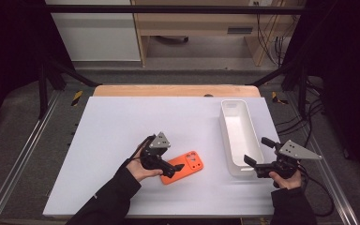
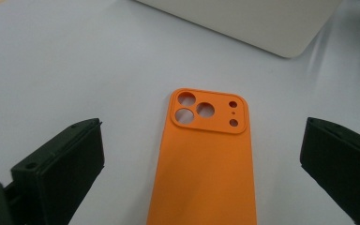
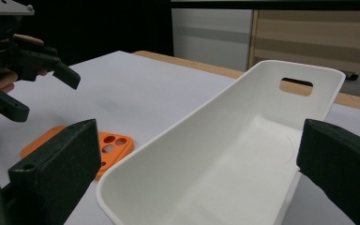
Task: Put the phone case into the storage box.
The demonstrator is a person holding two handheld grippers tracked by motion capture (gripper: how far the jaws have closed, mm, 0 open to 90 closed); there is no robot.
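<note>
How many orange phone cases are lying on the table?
1: the orange phone case lies flat on the white table, between the open left tongs, beside the white bin.

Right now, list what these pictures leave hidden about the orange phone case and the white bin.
- Phone case: its near end is cut off by the bottom edge of the left gripper view; in the high view the left gripper covers one end.
- White bin: its near end runs past the bottom edge of the right gripper view.
</note>
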